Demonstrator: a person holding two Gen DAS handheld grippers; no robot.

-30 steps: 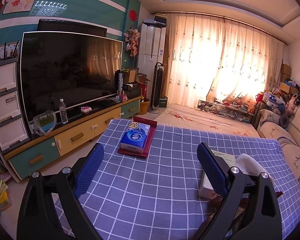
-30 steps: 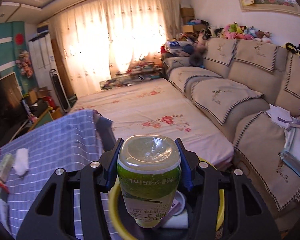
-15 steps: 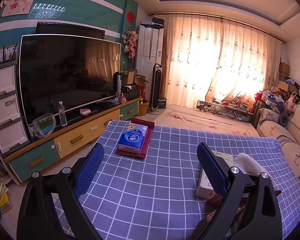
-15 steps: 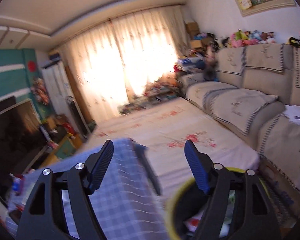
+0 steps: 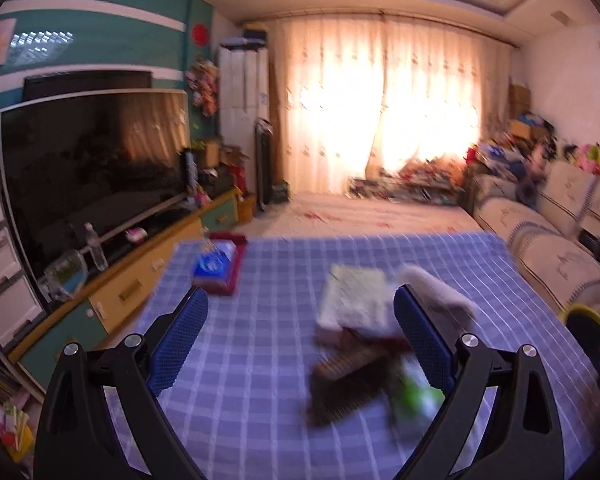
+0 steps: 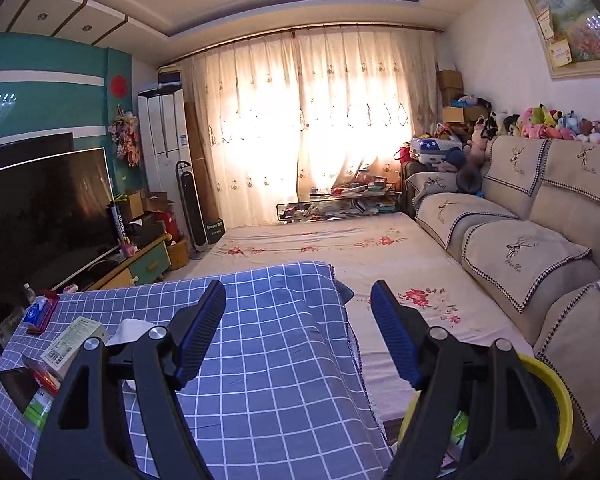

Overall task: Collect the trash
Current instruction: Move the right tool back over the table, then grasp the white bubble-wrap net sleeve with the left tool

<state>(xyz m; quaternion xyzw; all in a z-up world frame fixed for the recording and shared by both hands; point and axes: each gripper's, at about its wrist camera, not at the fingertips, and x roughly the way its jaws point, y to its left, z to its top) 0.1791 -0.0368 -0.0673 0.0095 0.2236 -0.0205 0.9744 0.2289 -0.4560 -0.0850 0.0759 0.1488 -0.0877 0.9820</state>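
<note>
My left gripper (image 5: 300, 336) is open and empty above the blue checked table (image 5: 260, 400). Between its fingers and to the right lie a dark comb-like item (image 5: 348, 380), a green wrapper (image 5: 416, 396), a white box (image 5: 354, 300) and a crumpled white tissue (image 5: 436, 288), all blurred. My right gripper (image 6: 298, 332) is open and empty above the table's right edge (image 6: 340, 320). The yellow-rimmed trash bin (image 6: 556, 392) sits on the floor below its right finger, with green trash inside. The box (image 6: 74, 340), tissue (image 6: 130, 330) and green wrapper (image 6: 38, 404) show at the right wrist view's left.
A blue tissue pack on a red tray (image 5: 216, 268) lies at the table's far left. A TV (image 5: 92, 168) on a low cabinet stands left. A beige sofa (image 6: 520, 248) runs along the right. A floral floor mat (image 6: 340, 248) lies beyond the table.
My right gripper opened and let go of the bottle over the bin, then lifted and swung left toward the table. My left gripper swung right toward the items by the box.
</note>
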